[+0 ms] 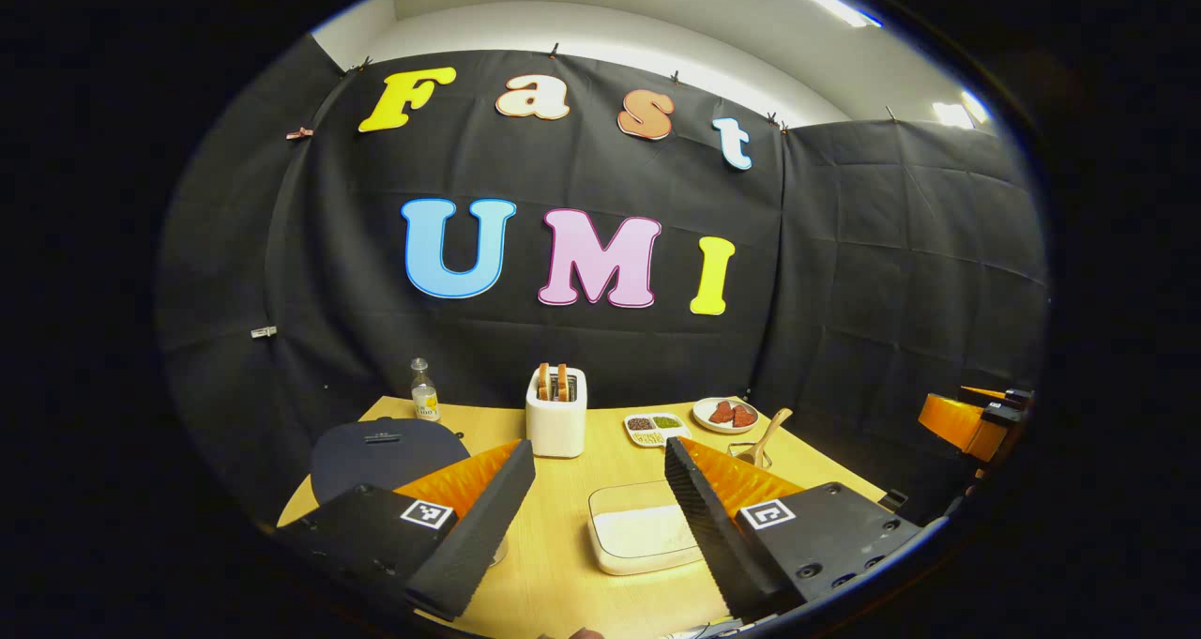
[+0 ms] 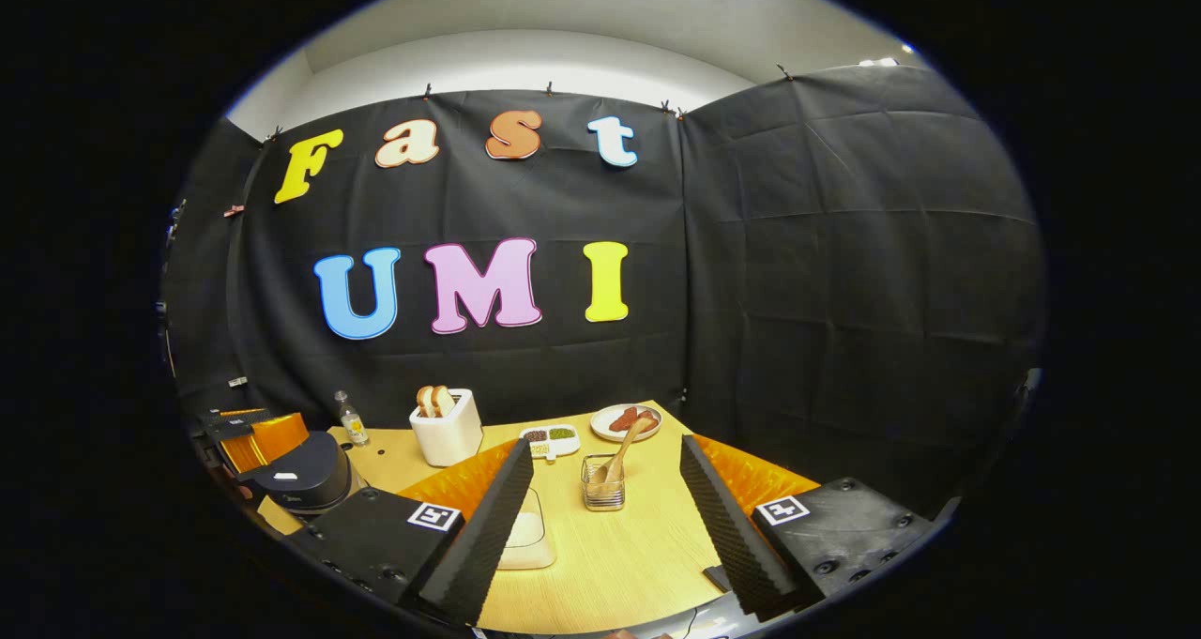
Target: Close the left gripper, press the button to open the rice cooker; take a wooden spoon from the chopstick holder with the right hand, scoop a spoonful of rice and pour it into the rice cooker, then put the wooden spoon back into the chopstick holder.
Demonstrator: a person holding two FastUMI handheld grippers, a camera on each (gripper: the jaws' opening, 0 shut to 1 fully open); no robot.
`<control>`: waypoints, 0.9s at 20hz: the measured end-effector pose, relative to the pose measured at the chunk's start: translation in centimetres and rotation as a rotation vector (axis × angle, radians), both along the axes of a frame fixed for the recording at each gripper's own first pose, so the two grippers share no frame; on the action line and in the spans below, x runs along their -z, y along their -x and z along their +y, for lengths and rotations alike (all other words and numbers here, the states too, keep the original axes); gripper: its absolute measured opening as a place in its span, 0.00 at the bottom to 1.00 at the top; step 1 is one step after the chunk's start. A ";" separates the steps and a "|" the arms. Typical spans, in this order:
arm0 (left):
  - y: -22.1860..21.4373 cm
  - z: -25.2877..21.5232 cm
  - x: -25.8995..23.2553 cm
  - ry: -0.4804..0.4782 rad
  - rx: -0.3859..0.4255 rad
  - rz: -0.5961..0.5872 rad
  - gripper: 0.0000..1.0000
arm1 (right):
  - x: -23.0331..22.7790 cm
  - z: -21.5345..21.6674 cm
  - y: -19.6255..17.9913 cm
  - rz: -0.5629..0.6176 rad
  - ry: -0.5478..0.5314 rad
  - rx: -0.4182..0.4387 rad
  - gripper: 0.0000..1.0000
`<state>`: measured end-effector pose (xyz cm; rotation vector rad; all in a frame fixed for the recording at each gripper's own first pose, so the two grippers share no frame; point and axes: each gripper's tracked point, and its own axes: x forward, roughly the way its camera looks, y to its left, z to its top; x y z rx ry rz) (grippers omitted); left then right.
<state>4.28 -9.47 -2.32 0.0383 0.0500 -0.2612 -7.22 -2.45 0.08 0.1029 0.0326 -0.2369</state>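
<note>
Both grippers wide, nothing held

Left gripper (image 1: 600, 517) & right gripper (image 2: 605, 526) spread wide over light wood table (image 2: 619, 564). Wooden spoon (image 2: 619, 456) in clear chopstick holder (image 2: 603, 485), handle tilted up-right; dark round rice cooker (image 2: 305, 475) far left of holder, bare tabletop between.

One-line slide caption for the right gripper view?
Open right gripper faces the wooden spoon in its chopstick holder; rice cooker closed.

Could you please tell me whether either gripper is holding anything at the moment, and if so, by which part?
Nothing is held. The left gripper and the right gripper are both open, and the wooden spoon stands in the chopstick holder.
</note>
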 end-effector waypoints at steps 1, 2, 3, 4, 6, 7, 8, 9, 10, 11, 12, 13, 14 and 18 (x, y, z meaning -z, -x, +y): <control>-0.1 -0.4 0.1 0.000 0.005 0.003 0.95 | 0.0 -0.2 0.1 0.000 0.001 0.004 0.99; -0.3 -0.6 0.2 -0.003 0.008 0.004 0.95 | 0.0 -0.4 0.1 0.001 0.002 0.008 0.99; -0.4 -0.9 0.2 -0.006 0.011 0.006 0.95 | 0.0 -0.6 0.1 0.003 0.004 0.010 0.99; -0.5 -1.1 0.5 -0.010 0.013 0.011 0.95 | 0.0 -0.7 0.1 0.004 0.005 0.013 0.98; -0.5 -1.3 0.7 -0.013 0.015 0.015 0.95 | 0.1 -0.8 -0.1 0.006 0.004 0.015 0.98; -0.5 -1.4 0.8 -0.016 0.016 0.014 0.95 | 0.2 -0.7 -0.1 0.008 0.003 0.015 0.98; -0.5 -1.4 0.8 -0.024 0.012 0.010 0.95 | 0.2 -0.7 -0.1 0.008 0.004 0.013 0.99; -0.6 -1.2 0.8 -0.030 0.006 0.008 0.95 | 0.2 -0.7 -0.3 0.005 0.007 0.010 0.99; -0.6 -1.1 1.0 -0.032 0.002 0.009 0.95 | 0.1 -0.6 -0.4 0.000 0.011 0.006 0.99; -0.7 -1.0 1.1 -0.032 -0.005 0.010 0.95 | 0.2 -0.6 -0.5 0.001 0.014 0.004 0.99; -0.8 -0.8 1.2 -0.031 -0.013 0.011 0.95 | 0.2 -0.6 -0.6 0.003 0.013 0.001 0.99; -0.8 -0.5 1.2 -0.032 -0.021 0.010 0.95 | 0.3 -0.4 -0.8 0.005 0.010 -0.003 0.99; -0.9 -0.2 1.2 -0.036 -0.031 0.007 0.95 | 0.3 -0.4 -0.9 0.005 0.008 -0.006 0.99; -1.1 0.3 1.7 -0.056 -0.051 0.007 0.96 | 0.3 -0.2 -1.5 0.001 0.015 -0.018 0.99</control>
